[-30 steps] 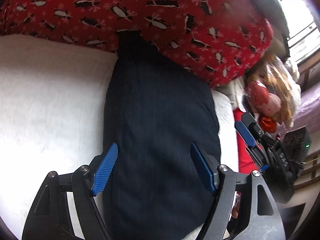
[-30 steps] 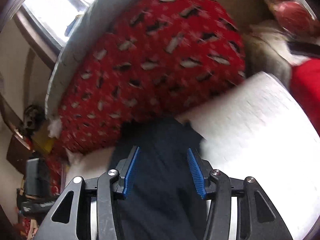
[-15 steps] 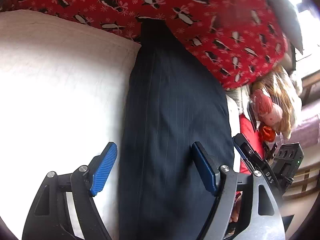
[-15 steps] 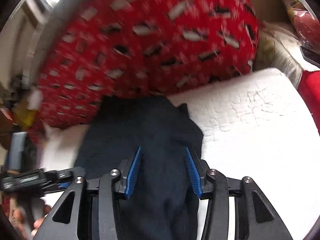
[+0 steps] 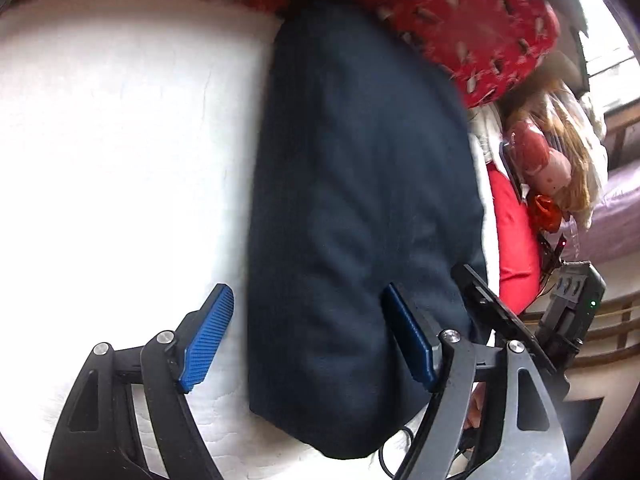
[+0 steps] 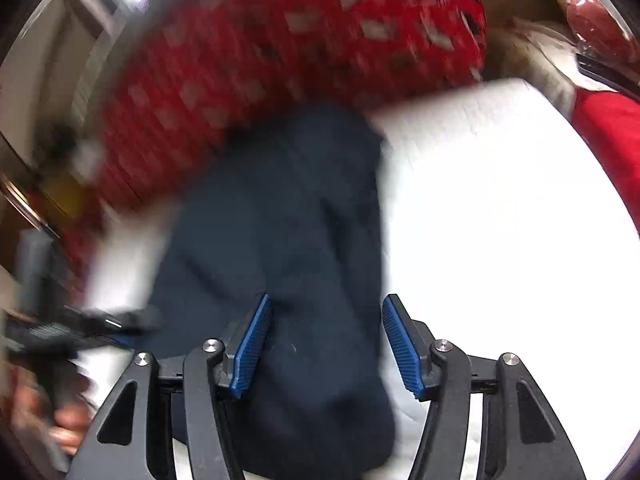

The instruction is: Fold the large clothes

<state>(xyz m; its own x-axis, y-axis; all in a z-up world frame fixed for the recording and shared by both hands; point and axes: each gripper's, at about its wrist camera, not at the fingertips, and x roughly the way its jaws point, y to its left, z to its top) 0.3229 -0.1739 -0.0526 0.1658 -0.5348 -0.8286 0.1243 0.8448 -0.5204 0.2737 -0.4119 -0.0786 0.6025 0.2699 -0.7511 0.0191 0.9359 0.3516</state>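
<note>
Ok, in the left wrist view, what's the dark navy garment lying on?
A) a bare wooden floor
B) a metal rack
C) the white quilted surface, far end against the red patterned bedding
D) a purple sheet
C: the dark navy garment lies lengthwise on the white quilted surface, its far end reaching the red patterned bedding; the left gripper is open above it.

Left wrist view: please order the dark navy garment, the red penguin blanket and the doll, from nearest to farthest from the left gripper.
1. Dark navy garment: directly at the left gripper, between its open jaws.
2. Doll: right side, beyond the white mattress edge.
3. Red penguin blanket: top, behind the garment's far end.
</note>
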